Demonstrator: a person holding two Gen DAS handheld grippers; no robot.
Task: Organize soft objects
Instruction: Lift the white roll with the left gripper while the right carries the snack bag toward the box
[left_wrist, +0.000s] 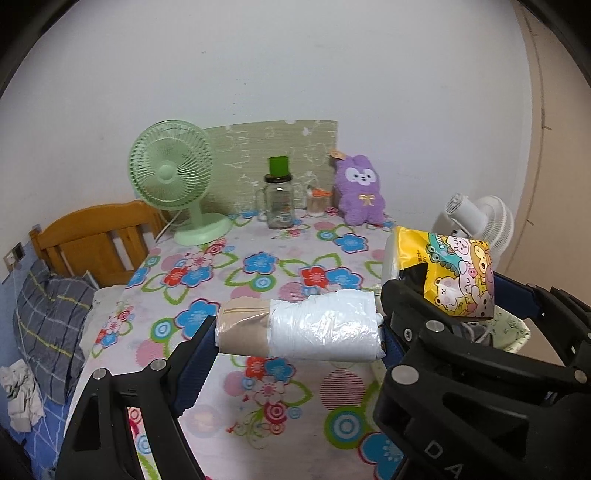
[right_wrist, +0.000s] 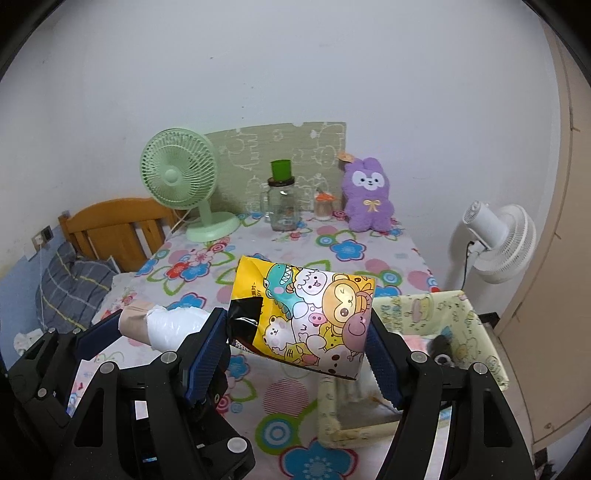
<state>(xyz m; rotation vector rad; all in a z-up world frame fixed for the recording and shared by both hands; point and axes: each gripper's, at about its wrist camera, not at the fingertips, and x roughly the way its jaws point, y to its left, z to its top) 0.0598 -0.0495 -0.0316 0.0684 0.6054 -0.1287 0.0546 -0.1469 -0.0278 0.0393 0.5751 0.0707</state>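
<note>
Looking at this one, I'd call the tidy-up roughly mid-way. Both tools are loaded and up in the air over the floral-print tablecloth (left_wrist: 258, 266). The left gripper (left_wrist: 299, 332) has its jaws spread wide, clamped end to end on a soft roll wrapped in white crinkly plastic with a tan end (left_wrist: 306, 326). The right gripper (right_wrist: 297, 332) is a bit narrower, squeezing a yellow cartoon-animal printed soft pack (right_wrist: 306, 317) between its blue pads.

Neither item is put away yet. The obvious home is the pale yellow-green patterned fabric bin (right_wrist: 476, 332) at the table's right edge, just beside and below the cartoon pack. Something dark and fuzzy already sits inside it, can't tell what exactly.

Left to sort, I reckon: these two, plus maybe the purple plush bunny (right_wrist: 367, 201) sitting upright at the back by the clear glass jar with a green cup on top (right_wrist: 282, 201).
</note>
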